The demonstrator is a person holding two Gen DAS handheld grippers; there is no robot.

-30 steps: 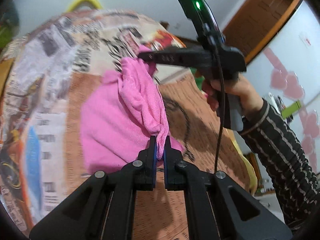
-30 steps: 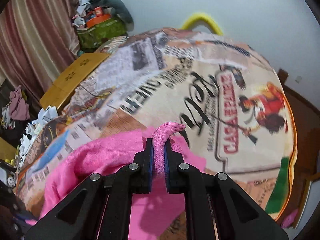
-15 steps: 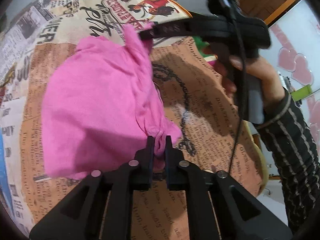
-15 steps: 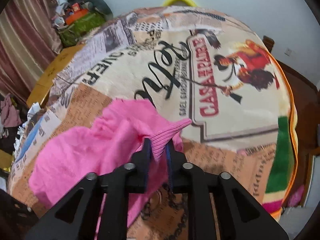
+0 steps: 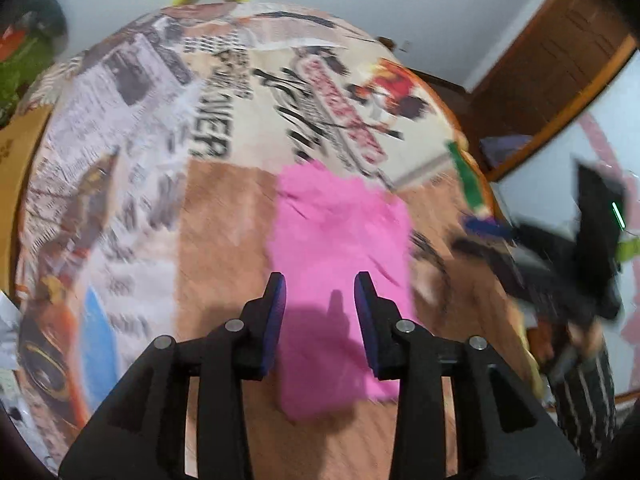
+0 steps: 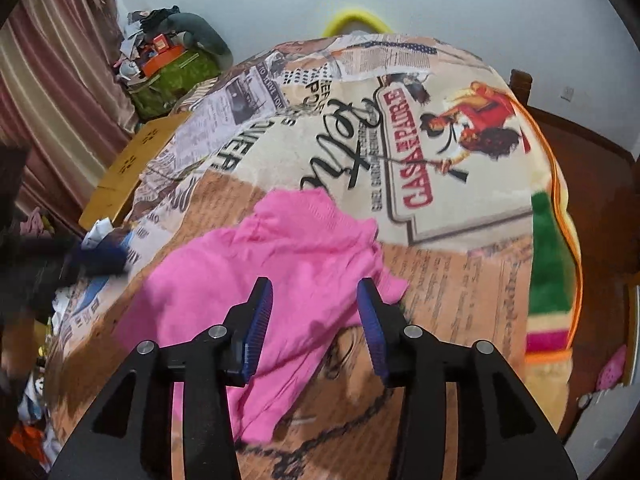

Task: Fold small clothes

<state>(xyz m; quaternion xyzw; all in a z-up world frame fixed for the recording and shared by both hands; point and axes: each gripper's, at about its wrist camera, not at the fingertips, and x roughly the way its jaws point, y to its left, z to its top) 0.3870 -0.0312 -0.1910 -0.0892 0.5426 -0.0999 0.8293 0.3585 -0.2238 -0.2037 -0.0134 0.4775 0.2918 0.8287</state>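
Jaws on both tools stand apart with nothing between them. From the left wrist view, the left gripper [image 5: 320, 300] hangs over the near end of the bright pink knit garment [image 5: 340, 248], its blue-padded fingers [image 5: 276, 312] spread wide and a shadow of the tool falling on the cloth below. That garment lies folded into a rough upright rectangle on the bed cover printed with newspaper text and a retro poster [image 5: 168, 168]. The view is motion-blurred; at its right edge the right gripper [image 5: 486, 236] shows as a dark smear with blue tips, off the garment's right side, held by a hand [image 5: 576, 336] in a striped sleeve.

From the right wrist view, the right gripper [image 6: 316, 312] is likewise spread, its ridged blue fingers [image 6: 256, 328] above the pink garment [image 6: 280, 272], which lies in loose folds on the printed cover [image 6: 440, 152]. A blurred dark shape with blue, the left gripper [image 6: 100, 260], sits at the garment's far left.
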